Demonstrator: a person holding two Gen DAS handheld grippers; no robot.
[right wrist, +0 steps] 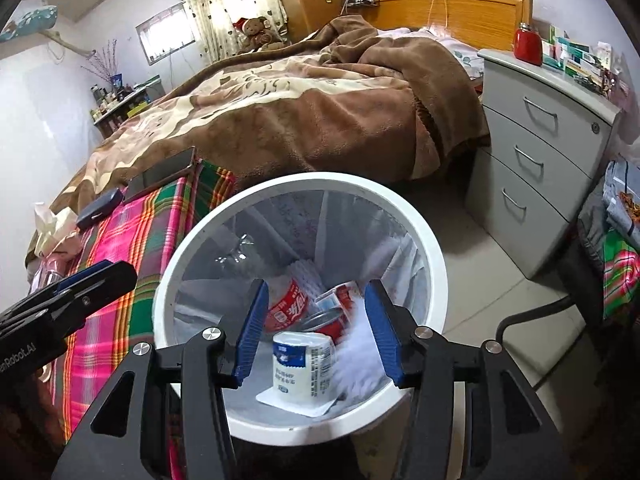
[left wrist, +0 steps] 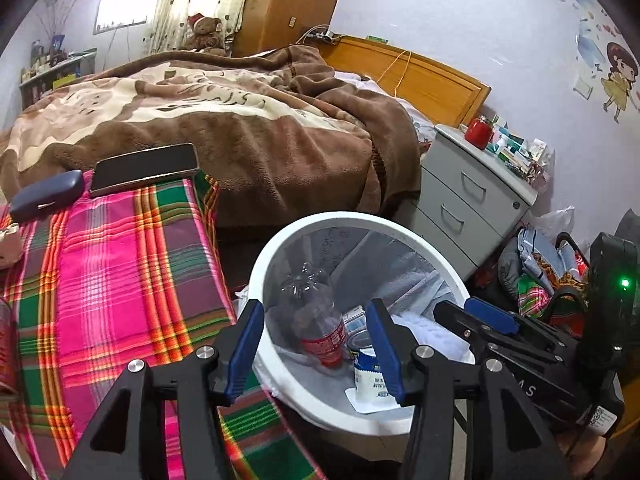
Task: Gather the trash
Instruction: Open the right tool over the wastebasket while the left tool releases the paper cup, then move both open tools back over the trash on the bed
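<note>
A bed with a rumpled brown and cream blanket (right wrist: 280, 112) fills the far middle, its wooden headboard (right wrist: 460, 12) at the far right. A teddy bear in a red hat (right wrist: 258, 32) sits by the heart-print curtain (right wrist: 224, 4). To the right stands a grey bedside cabinet (right wrist: 540, 160) with 3 drawers, a red jar (right wrist: 527, 46) and small boxes on top. On the left, a pink and green plaid cloth (left wrist: 120, 264) carries a dark tablet (left wrist: 146, 168) and, just beside it, a navy glasses case (left wrist: 46, 196).
</note>
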